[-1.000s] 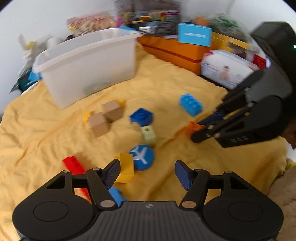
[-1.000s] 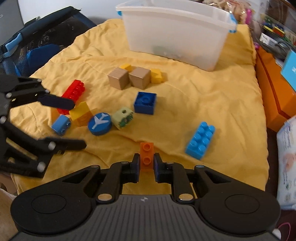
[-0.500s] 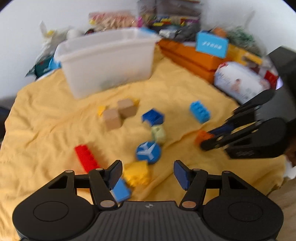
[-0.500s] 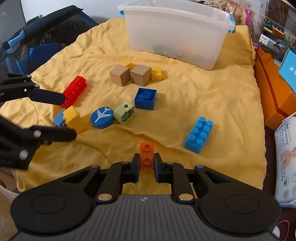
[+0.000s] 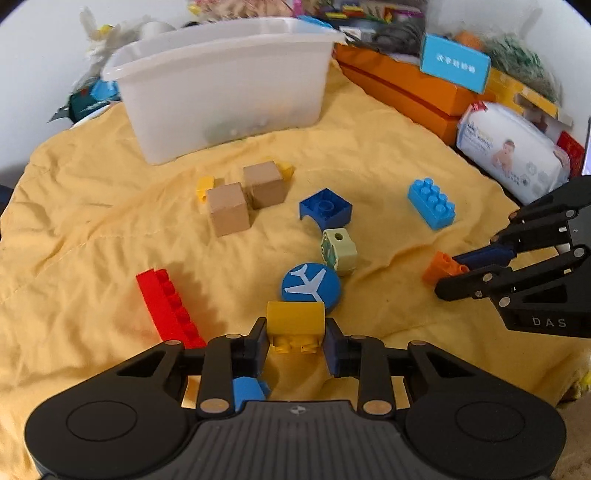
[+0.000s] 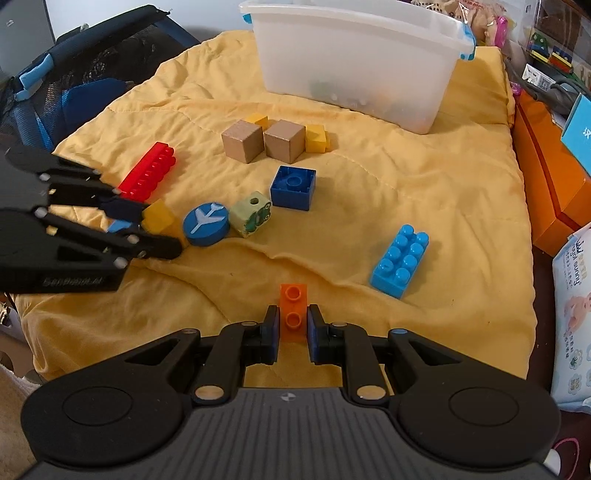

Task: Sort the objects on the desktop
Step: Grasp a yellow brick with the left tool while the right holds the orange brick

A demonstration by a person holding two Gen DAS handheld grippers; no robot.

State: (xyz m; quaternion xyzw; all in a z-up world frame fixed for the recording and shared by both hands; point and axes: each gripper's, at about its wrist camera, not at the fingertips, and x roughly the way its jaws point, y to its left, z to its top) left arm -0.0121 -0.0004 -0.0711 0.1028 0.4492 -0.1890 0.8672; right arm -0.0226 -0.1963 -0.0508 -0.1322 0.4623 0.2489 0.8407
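At six o'clock, the left gripper [image 5: 295, 341] is closing on a yellow brick [image 5: 295, 319], pads touching it. Right gripper [image 6: 293, 332] clamps an orange brick [image 6: 293, 308].

A lived-in home, likely a child's play corner. A rumpled yellow blanket [image 6: 424, 177] is spread as the play surface, with a translucent storage bin [image 6: 354, 62] at its far edge. A pack of baby wipes [image 5: 509, 147], orange boxes [image 5: 402, 88] and bagged toys [image 5: 229, 7] crowd its right and far edges.

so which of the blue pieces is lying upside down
The dark blue square brick: its hollow underside faces up, while the light blue brick shows its studs.
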